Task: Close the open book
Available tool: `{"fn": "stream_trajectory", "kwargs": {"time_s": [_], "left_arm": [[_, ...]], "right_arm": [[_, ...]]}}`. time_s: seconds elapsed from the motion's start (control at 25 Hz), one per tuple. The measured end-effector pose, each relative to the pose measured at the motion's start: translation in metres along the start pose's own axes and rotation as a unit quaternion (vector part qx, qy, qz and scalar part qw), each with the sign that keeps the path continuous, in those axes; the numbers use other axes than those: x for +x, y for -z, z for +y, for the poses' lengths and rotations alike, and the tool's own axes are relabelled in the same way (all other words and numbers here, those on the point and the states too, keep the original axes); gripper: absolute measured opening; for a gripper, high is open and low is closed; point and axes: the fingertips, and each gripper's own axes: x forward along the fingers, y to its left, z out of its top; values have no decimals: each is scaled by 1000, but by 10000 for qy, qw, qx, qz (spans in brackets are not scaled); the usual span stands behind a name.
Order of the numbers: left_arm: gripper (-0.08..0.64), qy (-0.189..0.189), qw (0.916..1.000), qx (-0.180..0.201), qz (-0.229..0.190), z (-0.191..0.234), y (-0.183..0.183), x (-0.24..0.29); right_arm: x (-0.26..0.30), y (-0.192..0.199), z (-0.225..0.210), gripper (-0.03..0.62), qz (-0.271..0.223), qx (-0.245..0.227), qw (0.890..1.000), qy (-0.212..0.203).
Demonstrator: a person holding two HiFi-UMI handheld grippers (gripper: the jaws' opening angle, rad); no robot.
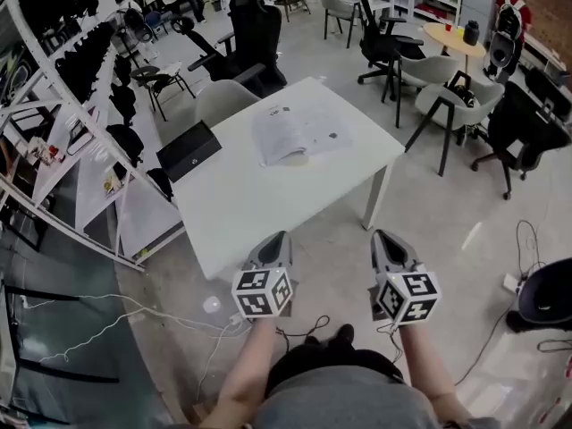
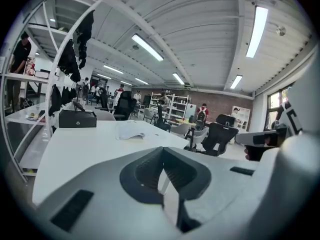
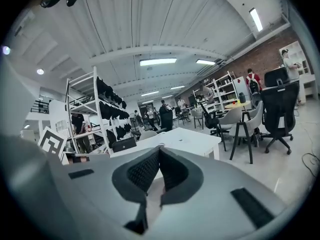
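Note:
An open book (image 1: 295, 132) with white pages lies flat on the far half of the white table (image 1: 241, 204); in the left gripper view the book (image 2: 131, 130) shows small and far off. My left gripper (image 1: 275, 239) hangs over the table's near edge, jaws shut with nothing between them. My right gripper (image 1: 384, 237) is held off the table's near right corner, also shut and empty. Both grippers are well short of the book. In their own views the left gripper (image 2: 162, 151) and the right gripper (image 3: 159, 152) show the jaw tips pressed together.
A black box (image 1: 189, 150) sits at the table's left edge. A grey chair (image 1: 223, 99) stands behind the table, office chairs (image 1: 386, 38) and a round table (image 1: 454, 36) beyond. White shelving (image 1: 63, 105) runs along the left. Cables (image 1: 107, 320) lie on the floor.

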Motion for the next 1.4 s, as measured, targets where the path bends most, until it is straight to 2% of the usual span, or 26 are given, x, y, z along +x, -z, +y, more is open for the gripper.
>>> {"fn": "stream_trajectory", "kwargs": {"time_s": [0.28, 0.56, 0.8, 0.96, 1.16, 1.4], "left_arm": [[6, -283, 9996, 75, -26, -7, -2, 12], [11, -303, 9994, -147, 34, -10, -5, 24], [46, -362, 9990, -171, 217, -9, 2, 25], [64, -328, 9990, -254, 171, -4, 0, 37], [97, -346, 9991, -147, 172, 3, -8, 58], [123, -195, 9996, 19, 215, 10, -22, 99]], "right_arm": [[3, -3, -18, 5, 17, 40, 9999, -112], [3, -8, -31, 5, -19, 55, 9998, -195], [3, -4, -33, 5, 85, 166, 9997, -178], [16, -6, -38, 5, 15, 210, 9996, -211], [33, -13, -48, 5, 10, 261, 9995, -194], [72, -24, -55, 5, -20, 236, 9995, -207]]}}
